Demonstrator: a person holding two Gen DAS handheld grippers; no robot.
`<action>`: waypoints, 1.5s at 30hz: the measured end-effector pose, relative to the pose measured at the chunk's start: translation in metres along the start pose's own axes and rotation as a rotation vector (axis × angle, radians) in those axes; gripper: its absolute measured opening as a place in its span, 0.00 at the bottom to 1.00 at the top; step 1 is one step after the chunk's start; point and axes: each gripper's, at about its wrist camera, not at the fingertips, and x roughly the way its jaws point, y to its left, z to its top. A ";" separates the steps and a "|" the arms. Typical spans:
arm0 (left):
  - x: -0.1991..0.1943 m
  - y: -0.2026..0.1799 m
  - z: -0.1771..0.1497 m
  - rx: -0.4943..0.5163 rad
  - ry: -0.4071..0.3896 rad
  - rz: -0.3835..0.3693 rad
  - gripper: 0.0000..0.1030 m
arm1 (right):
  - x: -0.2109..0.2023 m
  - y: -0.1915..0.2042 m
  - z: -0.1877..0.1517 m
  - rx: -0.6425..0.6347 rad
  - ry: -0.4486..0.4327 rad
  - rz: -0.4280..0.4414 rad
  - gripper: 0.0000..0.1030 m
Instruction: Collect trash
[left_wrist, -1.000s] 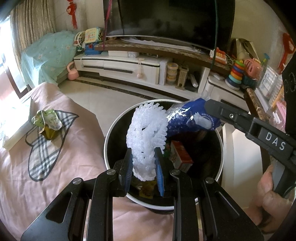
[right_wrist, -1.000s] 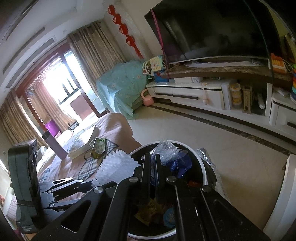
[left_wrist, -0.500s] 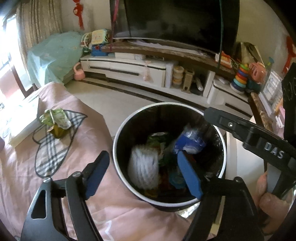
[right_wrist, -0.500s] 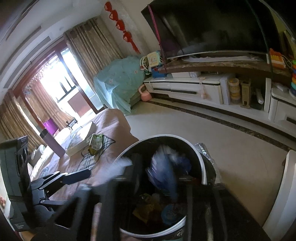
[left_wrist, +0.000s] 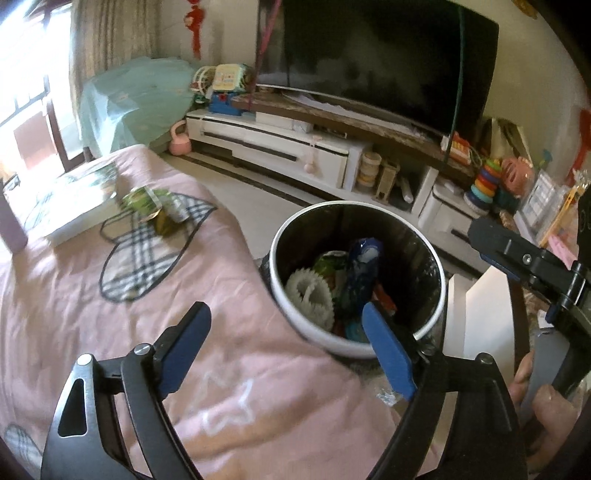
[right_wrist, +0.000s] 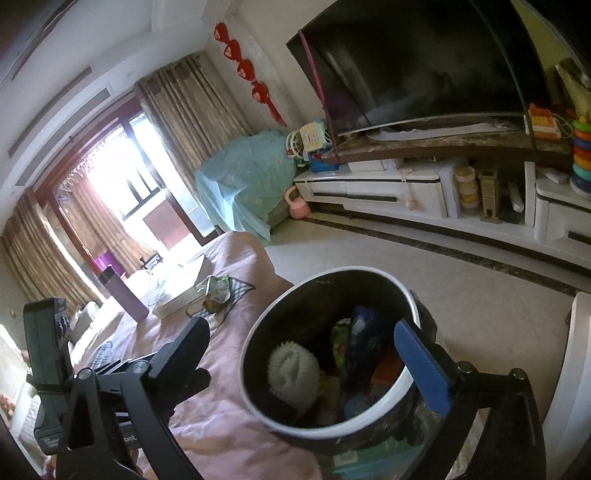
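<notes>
A round bin with a white rim (left_wrist: 354, 352) (right_wrist: 369, 421) stands beside the pink bed. Inside lie a white foam net (left_wrist: 310, 295) (right_wrist: 291, 369), a blue plastic bag (left_wrist: 360, 269) (right_wrist: 365, 332) and other wrappers. My left gripper (left_wrist: 288, 350) is open and empty above the bin's near rim. My right gripper (right_wrist: 314, 358) is open and empty over the bin; it also shows at the right of the left wrist view (left_wrist: 524, 258). A green crumpled wrapper (left_wrist: 151, 206) (right_wrist: 216, 291) lies on the bed by a book.
The pink bed cover (left_wrist: 110, 332) fills the left. A white book (left_wrist: 74, 206) and a purple bottle (right_wrist: 123, 295) sit on it. A white TV cabinet (left_wrist: 295, 155) with toys and a large TV (left_wrist: 369, 62) stand behind, across tiled floor (right_wrist: 461, 277).
Both grippers opened: the left let go of the white foam net, the right let go of the blue bag. Both pieces dropped into the bin. The left gripper drew back.
</notes>
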 end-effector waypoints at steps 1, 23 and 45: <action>-0.005 0.001 -0.004 -0.008 -0.006 -0.003 0.86 | -0.003 0.003 -0.003 0.000 -0.004 -0.002 0.99; -0.134 0.039 -0.091 -0.121 -0.334 0.080 1.00 | -0.092 0.087 -0.065 -0.187 -0.209 -0.130 1.00; -0.134 0.043 -0.135 -0.068 -0.409 0.313 1.00 | -0.075 0.097 -0.118 -0.271 -0.258 -0.252 1.00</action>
